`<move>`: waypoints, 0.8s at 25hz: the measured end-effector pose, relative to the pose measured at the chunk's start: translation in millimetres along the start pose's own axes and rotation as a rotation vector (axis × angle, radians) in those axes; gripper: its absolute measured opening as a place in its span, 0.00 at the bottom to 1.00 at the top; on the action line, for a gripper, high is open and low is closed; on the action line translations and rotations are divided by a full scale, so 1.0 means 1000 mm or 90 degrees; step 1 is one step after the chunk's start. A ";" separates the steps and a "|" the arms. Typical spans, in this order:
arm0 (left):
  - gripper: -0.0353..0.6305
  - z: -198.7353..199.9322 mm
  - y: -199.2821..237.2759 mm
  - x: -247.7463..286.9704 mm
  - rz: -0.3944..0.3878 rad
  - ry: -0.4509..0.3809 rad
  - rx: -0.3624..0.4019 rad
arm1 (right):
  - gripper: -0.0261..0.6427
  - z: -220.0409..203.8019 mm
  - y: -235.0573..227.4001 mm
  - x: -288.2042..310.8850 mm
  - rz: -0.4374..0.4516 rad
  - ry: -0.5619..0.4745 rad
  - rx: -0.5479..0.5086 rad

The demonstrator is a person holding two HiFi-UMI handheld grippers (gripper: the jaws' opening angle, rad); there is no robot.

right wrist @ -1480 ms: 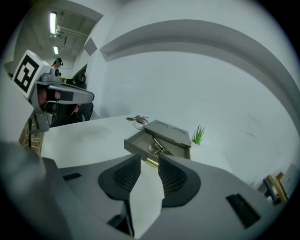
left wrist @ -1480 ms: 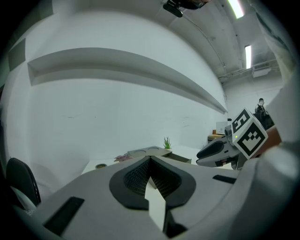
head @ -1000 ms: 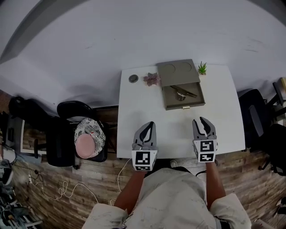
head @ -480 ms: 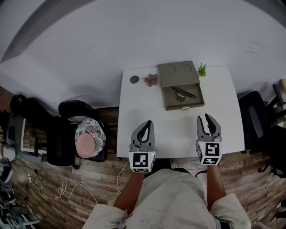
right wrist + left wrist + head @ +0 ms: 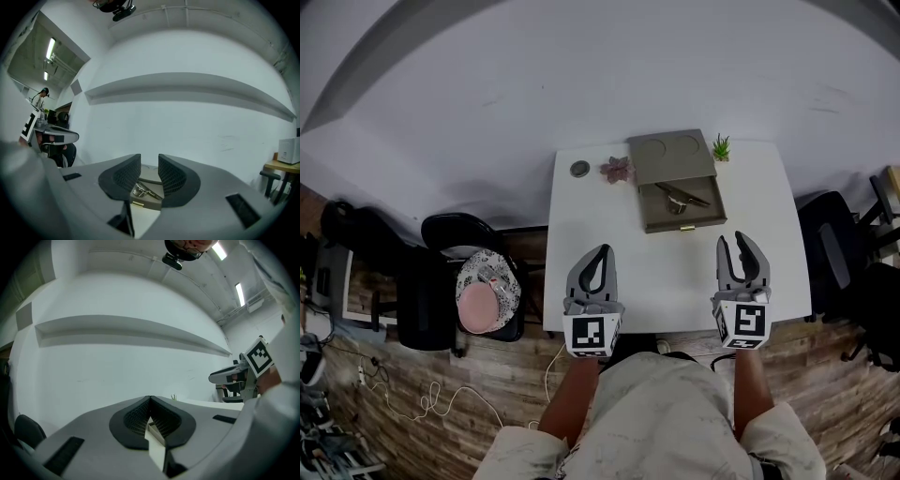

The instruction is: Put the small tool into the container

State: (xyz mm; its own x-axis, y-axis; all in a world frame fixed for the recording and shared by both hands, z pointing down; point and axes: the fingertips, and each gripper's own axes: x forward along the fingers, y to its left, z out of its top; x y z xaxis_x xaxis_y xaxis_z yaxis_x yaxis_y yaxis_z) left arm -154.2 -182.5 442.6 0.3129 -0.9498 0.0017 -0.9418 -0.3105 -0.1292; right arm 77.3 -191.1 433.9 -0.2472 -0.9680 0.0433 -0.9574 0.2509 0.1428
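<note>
**Small metal implement (image 5: pixel 680 196) lying in the open drawer of the container (image 5: pixel 667 150), far across the desk (image 5: pixel 666 272).**
Left tool (image 5: pixel 600 251): jaws meeting at the tips, empty. Right tool (image 5: pixel 739 244): jaws narrowly apart, empty. The implement looks light, stiff and probably slippery, so a pinch across its thicker middle would suit best.

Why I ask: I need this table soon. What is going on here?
A person at the near edge of a white table holds two grippers. The left gripper is shut and the right gripper is open. Neither holds anything, and both hover well short of the gray box at the far side. A small metal tool lies in the box's open drawer.
</note>
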 end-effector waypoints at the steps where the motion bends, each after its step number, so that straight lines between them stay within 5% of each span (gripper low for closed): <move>1: 0.06 0.000 0.001 0.000 0.001 -0.001 0.001 | 0.23 0.000 0.000 0.000 0.000 -0.003 -0.002; 20: 0.06 0.001 0.007 0.002 0.016 0.004 -0.002 | 0.23 0.001 -0.002 0.001 -0.003 -0.002 -0.009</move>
State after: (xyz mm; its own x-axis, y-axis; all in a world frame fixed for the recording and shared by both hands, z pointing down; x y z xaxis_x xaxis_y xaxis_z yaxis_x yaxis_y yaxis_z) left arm -160.0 -186.1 440.9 0.2879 -0.9576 0.0046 -0.9499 -0.2862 -0.1254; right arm 78.9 -192.6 433.0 -0.2436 -0.9690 0.0403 -0.9563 0.2469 0.1564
